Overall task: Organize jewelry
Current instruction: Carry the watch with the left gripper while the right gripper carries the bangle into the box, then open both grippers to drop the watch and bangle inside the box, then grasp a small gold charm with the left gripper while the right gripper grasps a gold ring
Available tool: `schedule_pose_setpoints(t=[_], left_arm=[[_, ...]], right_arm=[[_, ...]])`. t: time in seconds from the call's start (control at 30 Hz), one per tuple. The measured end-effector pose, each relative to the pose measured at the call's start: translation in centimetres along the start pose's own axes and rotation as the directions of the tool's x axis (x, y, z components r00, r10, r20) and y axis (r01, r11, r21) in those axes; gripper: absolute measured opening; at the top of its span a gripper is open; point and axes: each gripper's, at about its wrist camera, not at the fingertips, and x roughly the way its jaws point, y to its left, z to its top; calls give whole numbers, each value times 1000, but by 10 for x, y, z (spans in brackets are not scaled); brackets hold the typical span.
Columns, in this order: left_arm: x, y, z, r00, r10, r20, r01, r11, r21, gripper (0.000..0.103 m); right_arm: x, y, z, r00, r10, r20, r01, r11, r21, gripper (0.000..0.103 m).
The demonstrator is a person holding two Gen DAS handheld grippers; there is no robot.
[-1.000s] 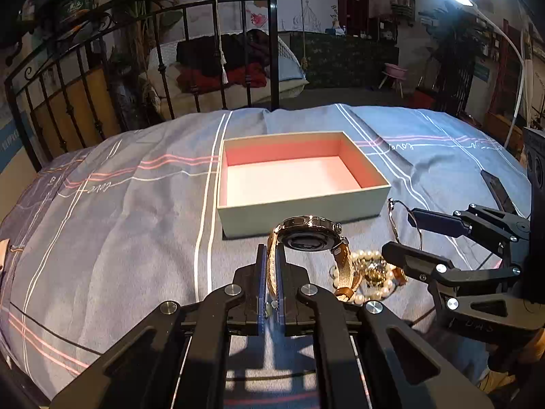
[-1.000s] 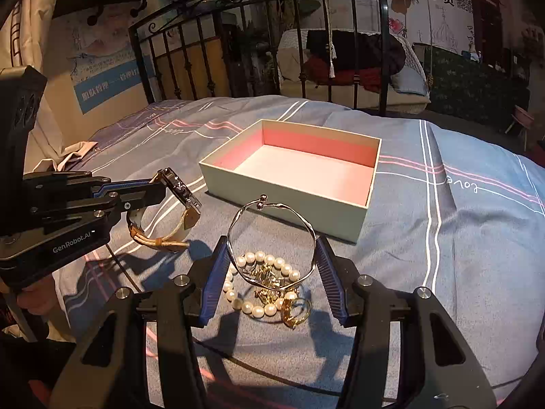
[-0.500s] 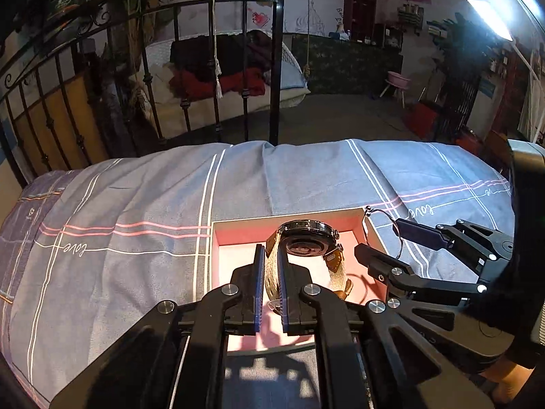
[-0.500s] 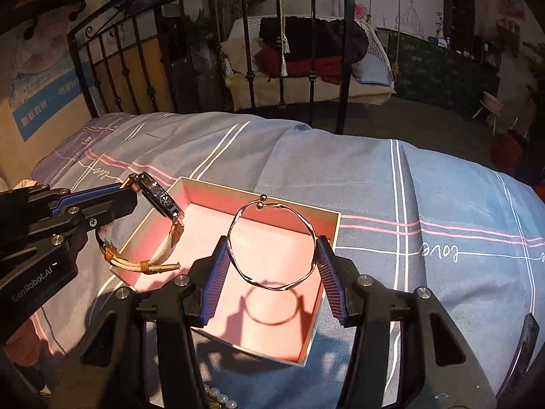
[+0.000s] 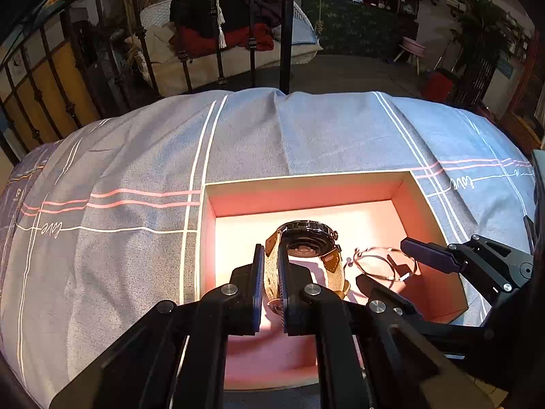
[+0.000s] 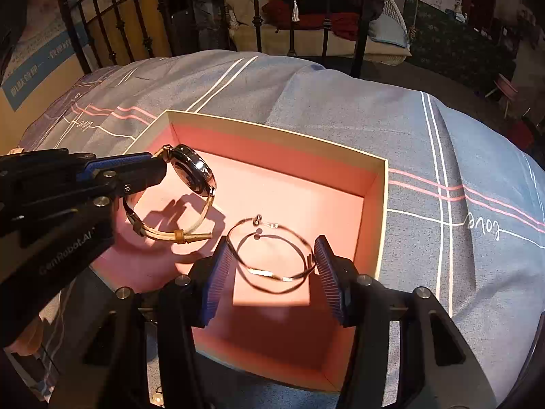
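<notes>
Your left gripper [image 5: 270, 272], marked "GenRobot.AI", pinches the wristwatch [image 5: 308, 243] strap over the pink-lined box [image 6: 378, 184]. Your right gripper [image 6: 272, 266] spans the wire bangle [image 6: 272, 252] there; contact is unclear. The bedsheet [image 5: 136, 156] reads "love".

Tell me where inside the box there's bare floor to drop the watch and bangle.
Free: the pink floor along the box's far wall, beyond the watch and bangle, and the near strip under the right claw. Crowded: the left side, where the left claw holds the watch, its strap hanging close to the floor.
</notes>
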Motion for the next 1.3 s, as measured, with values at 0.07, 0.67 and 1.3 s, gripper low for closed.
schedule_pose_setpoints(t=[0.07,0.67,1.3], left_arm=[[6,-2,-2,1000,5,-11,-5,1000,7,9],[13,-3,-2,999,54,0,-54,998,19,27],[-84,14,-122,987,-90,131,99,993,-63,90]], right_arm=[[2,3,0,1000,-2,-7,2,1000,-7,51],[-1,5,-2,1000,30,8,-30,999,-16,49],[-117,-12,-124,964,116,240,-149,981,127,92]])
